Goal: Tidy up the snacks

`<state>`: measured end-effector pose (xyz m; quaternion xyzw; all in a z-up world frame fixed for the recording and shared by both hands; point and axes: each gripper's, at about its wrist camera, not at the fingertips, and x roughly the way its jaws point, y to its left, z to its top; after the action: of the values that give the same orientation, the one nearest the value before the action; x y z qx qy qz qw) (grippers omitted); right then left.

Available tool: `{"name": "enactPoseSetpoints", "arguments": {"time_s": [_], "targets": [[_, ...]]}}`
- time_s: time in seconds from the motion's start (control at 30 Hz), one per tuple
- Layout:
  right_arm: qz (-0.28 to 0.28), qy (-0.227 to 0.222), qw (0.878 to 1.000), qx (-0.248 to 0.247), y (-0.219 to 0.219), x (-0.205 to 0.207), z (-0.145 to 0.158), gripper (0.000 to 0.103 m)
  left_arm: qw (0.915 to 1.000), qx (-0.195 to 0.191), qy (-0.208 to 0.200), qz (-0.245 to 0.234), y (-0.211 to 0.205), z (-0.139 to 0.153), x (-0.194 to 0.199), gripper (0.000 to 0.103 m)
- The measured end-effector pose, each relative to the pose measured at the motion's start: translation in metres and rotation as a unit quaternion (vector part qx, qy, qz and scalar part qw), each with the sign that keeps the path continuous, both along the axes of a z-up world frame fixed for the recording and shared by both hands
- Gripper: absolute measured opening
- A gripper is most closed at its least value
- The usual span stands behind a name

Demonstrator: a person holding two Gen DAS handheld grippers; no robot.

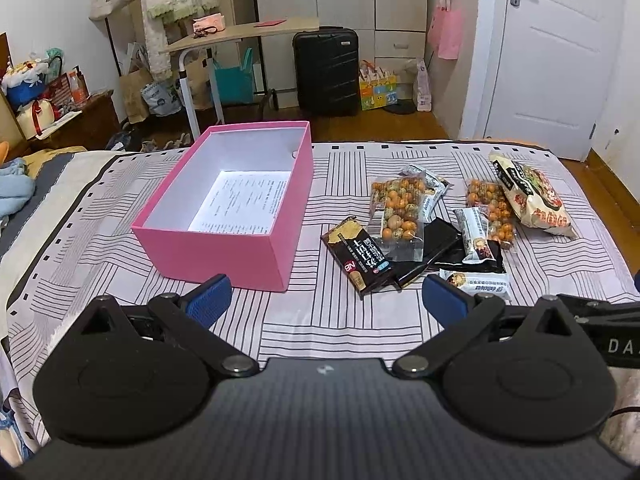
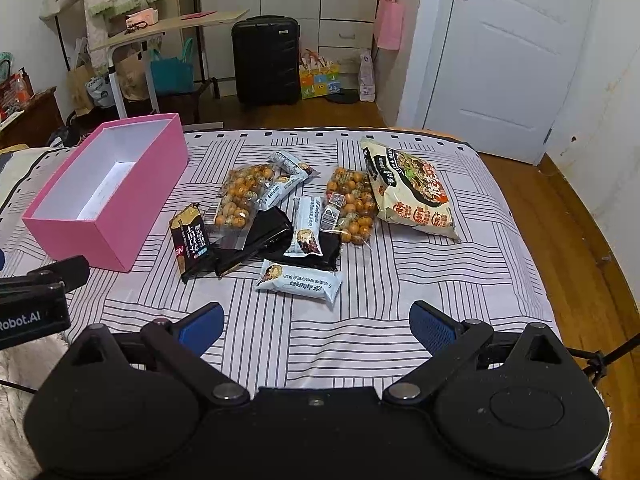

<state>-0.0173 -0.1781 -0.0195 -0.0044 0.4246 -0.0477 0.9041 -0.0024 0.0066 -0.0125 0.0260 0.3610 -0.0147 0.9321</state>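
**Right wrist view: snacks loose on bed, box w/ no snacks in it, both tools released**

Right wrist view, left to right: pink box (image 2: 100, 204) sits open on the striped bedsheet (image 2: 420, 280), only a printed sheet on its floor, no snacks in it. Just beside it, the snack pile. Count, as far as visible: 1 dark cracker pack (image 2: 190, 246), 2 clear bags of orange-speckled balls (image 2: 238, 200) (image 2: 352, 206), 4 pale blue-white bars (2 at the back (image 2: 286, 178), 1 upright in the middle (image 2: 308, 226), 1 nearest (image 2: 299, 282)), 2 plain black packs (image 2: 256, 236) under the pile (maybe more hidden), 1 big noodle bag (image 2: 408, 190) far right.

Right gripper (image 2: 316, 326) is spread wide, nothing betw. the blue pads. Left gripper (image 1: 324, 298) likewise spread & holding nothing; in its view the box (image 1: 224, 208) is ahead-left.

Key relation: nearest bar lies straight ahead of the right gripper, just beyond the fingertips, long axis running left-right, i.e. along the gap betw. the fingers. Likely needs a wrist turn to pinch across its short width. Right tool is nearer the pile; left is nearer the box. Box is to the pile's left, so carry goes leftward.
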Motion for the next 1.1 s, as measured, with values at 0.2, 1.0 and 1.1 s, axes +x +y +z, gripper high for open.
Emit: {"name": "enactPoseSetpoints", "arguments": {"time_s": [0.2,1.0,1.1], "targets": [[-0.001,-0.001,1.0,-0.001,0.0,0.0,0.0,0.101,1.0,-0.003,0.0,0.001,0.0,0.0,0.0,0.103],[-0.005,-0.004,1.0,-0.003,-0.008,-0.002,0.002,0.101,0.9991,-0.032,0.02,-0.017,0.001,0.002,0.0,0.102],[0.015,-0.02,1.0,0.011,-0.013,-0.006,0.006,0.101,0.9987,-0.041,0.021,-0.022,0.001,0.001,0.001,0.101]]}}
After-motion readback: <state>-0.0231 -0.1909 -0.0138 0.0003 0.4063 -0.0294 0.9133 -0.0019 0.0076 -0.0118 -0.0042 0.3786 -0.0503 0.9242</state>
